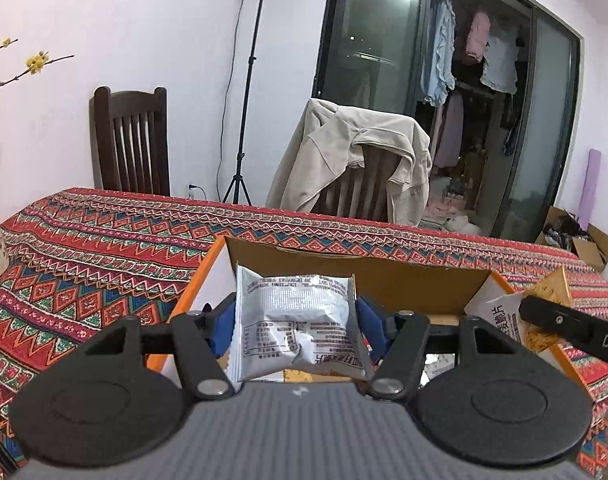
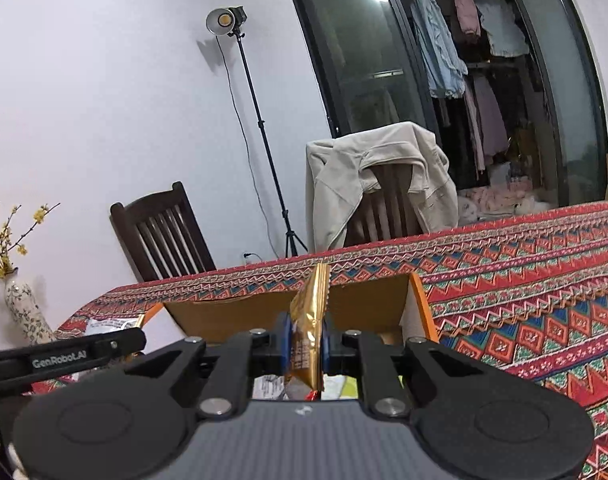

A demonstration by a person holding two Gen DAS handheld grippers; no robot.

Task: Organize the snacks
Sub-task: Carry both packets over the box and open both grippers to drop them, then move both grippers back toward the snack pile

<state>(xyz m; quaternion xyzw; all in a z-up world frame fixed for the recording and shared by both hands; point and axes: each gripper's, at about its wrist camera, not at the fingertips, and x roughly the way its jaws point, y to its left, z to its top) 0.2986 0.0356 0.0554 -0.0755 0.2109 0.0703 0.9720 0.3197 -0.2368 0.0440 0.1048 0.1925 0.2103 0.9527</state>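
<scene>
My left gripper (image 1: 294,326) is shut on a silver snack packet (image 1: 300,320), held flat between its blue pads above the open cardboard box (image 1: 403,276) with orange sides. My right gripper (image 2: 305,340) is shut on a gold snack packet (image 2: 309,328), pinched edge-on and standing upright over the same box (image 2: 367,304). In the left wrist view the gold packet (image 1: 551,288) and the right gripper's black finger (image 1: 563,320) show at the right edge. The left gripper's black finger (image 2: 64,354) shows at the left of the right wrist view. More packets lie inside the box, mostly hidden.
The box rests on a table with a red patterned cloth (image 1: 84,264). A floral vase (image 2: 24,308) with yellow blossoms stands at the table's left end. Two wooden chairs (image 1: 132,140) stand behind, one draped with a beige jacket (image 1: 355,160). A light stand (image 2: 260,132) is by the wall.
</scene>
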